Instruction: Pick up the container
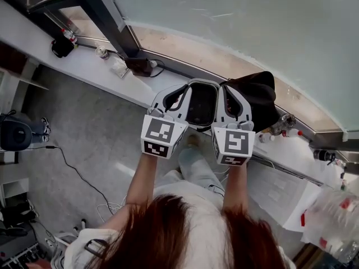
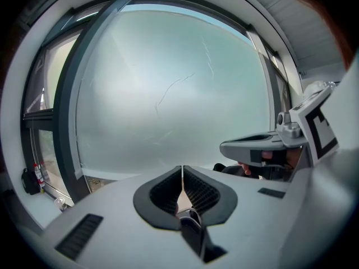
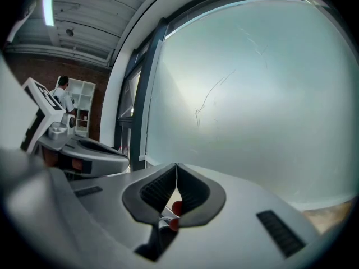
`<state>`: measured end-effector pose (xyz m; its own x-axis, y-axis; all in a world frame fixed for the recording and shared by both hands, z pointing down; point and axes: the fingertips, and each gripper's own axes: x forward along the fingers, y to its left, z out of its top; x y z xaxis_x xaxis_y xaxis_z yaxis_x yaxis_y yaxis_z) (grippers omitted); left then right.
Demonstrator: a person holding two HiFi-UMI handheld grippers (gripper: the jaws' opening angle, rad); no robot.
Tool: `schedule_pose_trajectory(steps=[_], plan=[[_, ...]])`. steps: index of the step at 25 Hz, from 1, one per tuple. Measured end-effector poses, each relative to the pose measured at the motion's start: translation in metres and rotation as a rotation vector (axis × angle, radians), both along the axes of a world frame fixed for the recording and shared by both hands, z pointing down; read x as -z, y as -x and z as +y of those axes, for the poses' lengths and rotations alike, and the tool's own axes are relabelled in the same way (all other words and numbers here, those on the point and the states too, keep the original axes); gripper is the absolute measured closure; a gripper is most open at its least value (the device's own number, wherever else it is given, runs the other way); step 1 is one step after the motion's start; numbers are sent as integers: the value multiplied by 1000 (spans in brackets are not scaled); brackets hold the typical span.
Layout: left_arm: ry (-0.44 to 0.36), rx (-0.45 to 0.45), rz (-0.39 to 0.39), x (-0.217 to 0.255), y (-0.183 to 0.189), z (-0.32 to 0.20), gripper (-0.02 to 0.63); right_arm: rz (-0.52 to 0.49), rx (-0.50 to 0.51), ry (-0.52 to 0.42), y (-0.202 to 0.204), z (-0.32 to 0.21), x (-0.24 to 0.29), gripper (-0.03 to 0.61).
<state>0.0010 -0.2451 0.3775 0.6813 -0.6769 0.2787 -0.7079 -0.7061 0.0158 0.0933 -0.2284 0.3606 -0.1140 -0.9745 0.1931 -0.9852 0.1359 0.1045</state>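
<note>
Tools are both pinched together and empty, left tool (image 2: 182,178), right tool (image 3: 176,175), aimed at the window pane (image 2: 168,94). I can't find the container in any view; reaching blind with jaws together, I risk knocking it over.

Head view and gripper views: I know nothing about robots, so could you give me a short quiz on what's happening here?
1. True or false: the left gripper holds a container.
2. What fills both gripper views ahead of the jaws? A) a frosted window B) a sink C) a shelf
3. Fill in: the right gripper's jaws are ___.
Key: 1 false, its jaws are together on nothing; 2 A; 3 shut.
</note>
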Motion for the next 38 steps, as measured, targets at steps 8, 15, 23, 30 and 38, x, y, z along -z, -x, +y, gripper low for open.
schedule_pose_trajectory(steps=[8,15,23,30,38], plan=[[10,20,-25,-25,-18,-34,591,10,62,56,-7,-35,-27,552],[32,45,-39,-43,-22,-48,591,7,82,101,-13,-53,-49,552],[59,15,-62,-64,-30,-61,589,28,45,147,-22,-64,-72,552],[90,-49,-104,-95,-37,-74,589,44,19,210,-21,-76,-101,552],[121,-103,-159,-126,-37,-93,589,89,-7,278,-20,-91,-133,552]])
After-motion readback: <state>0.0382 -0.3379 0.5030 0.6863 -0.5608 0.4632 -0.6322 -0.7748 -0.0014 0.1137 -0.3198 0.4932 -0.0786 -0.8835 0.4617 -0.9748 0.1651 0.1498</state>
